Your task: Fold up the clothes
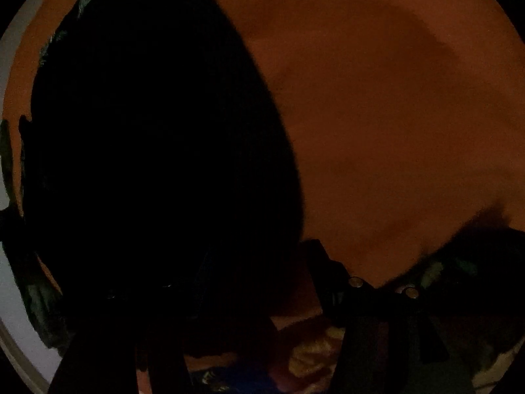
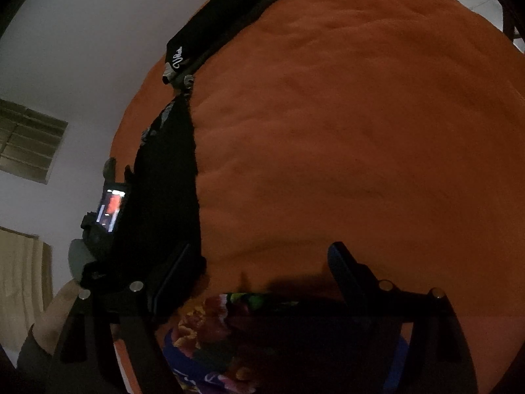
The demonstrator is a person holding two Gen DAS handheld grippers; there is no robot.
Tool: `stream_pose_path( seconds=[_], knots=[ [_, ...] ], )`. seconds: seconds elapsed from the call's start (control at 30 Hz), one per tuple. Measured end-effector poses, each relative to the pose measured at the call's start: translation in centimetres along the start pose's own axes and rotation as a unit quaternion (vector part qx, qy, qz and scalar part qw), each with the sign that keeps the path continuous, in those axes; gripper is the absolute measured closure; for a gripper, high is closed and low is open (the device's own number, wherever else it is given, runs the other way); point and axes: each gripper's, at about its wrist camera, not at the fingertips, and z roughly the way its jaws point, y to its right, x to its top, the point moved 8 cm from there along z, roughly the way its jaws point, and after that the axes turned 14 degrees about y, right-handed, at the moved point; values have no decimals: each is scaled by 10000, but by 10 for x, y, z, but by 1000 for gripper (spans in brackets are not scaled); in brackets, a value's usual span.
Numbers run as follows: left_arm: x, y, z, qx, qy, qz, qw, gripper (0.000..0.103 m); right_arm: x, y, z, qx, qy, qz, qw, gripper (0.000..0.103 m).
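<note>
A black garment point(image 1: 157, 151) fills the left half of the dim left wrist view, lying on the orange bedspread point(image 1: 393, 115). My left gripper point(image 1: 262, 259) points down at the garment's right edge. Its jaws stand apart, and the left finger is lost against the black cloth. In the right wrist view the same black garment point(image 2: 170, 184) runs down the left side of the orange bedspread point(image 2: 344, 131). My right gripper point(image 2: 259, 259) hangs wide open over bare bedspread just right of that garment, with nothing between its fingers.
A dark folded item with white lettering point(image 2: 203, 39) lies at the bed's far edge. A colourful patterned cloth point(image 2: 229, 328) sits under the right gripper. A lit screen point(image 2: 111, 210) and a hand point(image 2: 59, 308) show at the left, with a white wall and window point(image 2: 26, 144) behind.
</note>
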Motion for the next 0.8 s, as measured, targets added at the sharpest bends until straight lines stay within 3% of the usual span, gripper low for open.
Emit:
stream_pose_path(
  seconds=[0.07, 0.1, 0.13, 0.17, 0.2, 0.33, 0.47, 0.7, 0.73, 0.77, 0.8],
  knots=[
    [1, -5, 7, 26, -42, -198, 9998, 44, -1, 3, 2, -2, -23, 64, 10000, 20],
    [2, -7, 4, 29, 64, -165, 9998, 49, -2, 4, 3, -2, -35, 92, 10000, 20],
    [4, -8, -1, 36, 194, -111, 9997, 59, -3, 5, 4, -12, -44, 98, 9999, 20],
    [6, -10, -6, 42, 324, -57, 9995, 83, -4, 5, 6, -22, -53, 102, 9999, 20],
    [8, -11, -11, 49, 453, -2, 9990, 98, -4, 5, 6, -27, -63, 109, 9999, 20],
    [0, -40, -47, -369, 826, -402, 9951, 98, -3, 5, 11, -94, -80, -39, 9999, 20],
    [-21, -91, -75, -769, 938, -973, 9878, 98, 10, -14, 17, -17, -262, -166, 9995, 20],
    [-57, -156, -112, -1456, 1436, -1560, 9664, 98, 32, -78, 24, 223, -1429, 211, 9893, 20],
    [-60, -163, -111, -1519, 1470, -1564, 9648, 98, 40, -85, 23, 32, -1410, 26, 9900, 16],
    [-56, -168, -103, -1641, 1467, -1539, 9633, 98, 48, -93, 22, -172, -1373, -184, 9902, 3],
    [-52, -172, -95, -1778, 1458, -1506, 9615, 98, 59, -109, 26, -202, -1178, -855, 9891, 0]
  ],
)
